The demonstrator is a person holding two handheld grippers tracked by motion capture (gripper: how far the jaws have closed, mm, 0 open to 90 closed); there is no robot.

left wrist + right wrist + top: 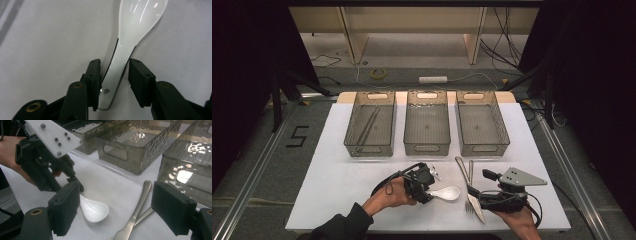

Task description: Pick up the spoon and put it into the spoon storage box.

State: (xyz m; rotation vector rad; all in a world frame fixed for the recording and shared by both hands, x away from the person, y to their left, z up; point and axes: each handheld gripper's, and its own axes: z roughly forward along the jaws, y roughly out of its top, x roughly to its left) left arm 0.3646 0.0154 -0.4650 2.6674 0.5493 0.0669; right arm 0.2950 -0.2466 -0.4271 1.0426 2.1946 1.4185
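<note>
On floor left of table (342, 165), black taped "5" (298, 136).

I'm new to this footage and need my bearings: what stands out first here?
Three smoky clear bins stand in a row at the table's far side. Nearer the person, the left gripper straddles the handle of a white ceramic spoon, jaws open, and metal cutlery lies by the right gripper.

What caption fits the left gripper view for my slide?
Left gripper open, jaws straddling the white ceramic spoon handle on the white table.
</note>
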